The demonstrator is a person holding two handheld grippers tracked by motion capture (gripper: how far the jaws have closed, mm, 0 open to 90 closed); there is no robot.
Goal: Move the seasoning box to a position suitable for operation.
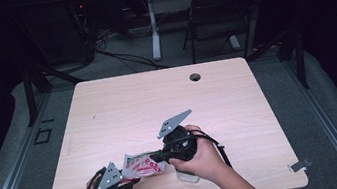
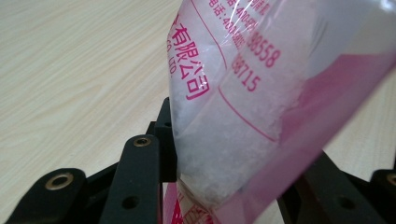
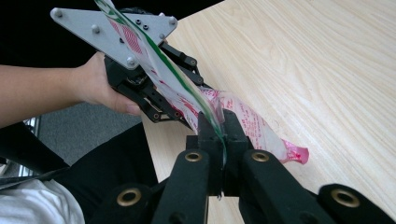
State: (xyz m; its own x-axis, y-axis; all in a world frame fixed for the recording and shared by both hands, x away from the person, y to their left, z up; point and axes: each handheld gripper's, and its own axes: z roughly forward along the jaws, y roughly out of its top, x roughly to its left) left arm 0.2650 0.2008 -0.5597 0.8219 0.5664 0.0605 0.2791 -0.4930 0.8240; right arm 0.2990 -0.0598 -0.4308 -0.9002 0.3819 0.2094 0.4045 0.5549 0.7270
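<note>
Both claws grasp the plastic pouch (image 1: 141, 165) above the surface (image 1: 123, 106): left claw (image 2: 233, 186) shows white granules inside, right claw (image 3: 223, 140) pinches its thin edge.

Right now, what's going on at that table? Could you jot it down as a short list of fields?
Item: bag, clear plastic with pink print, white grains inside
Left gripper: jaws closed around the bag's full part
Right gripper: jaws pinched shut on the bag's thin edge
Bag position: held between both grippers, just above the table
Surface: light wood, near edge
</note>
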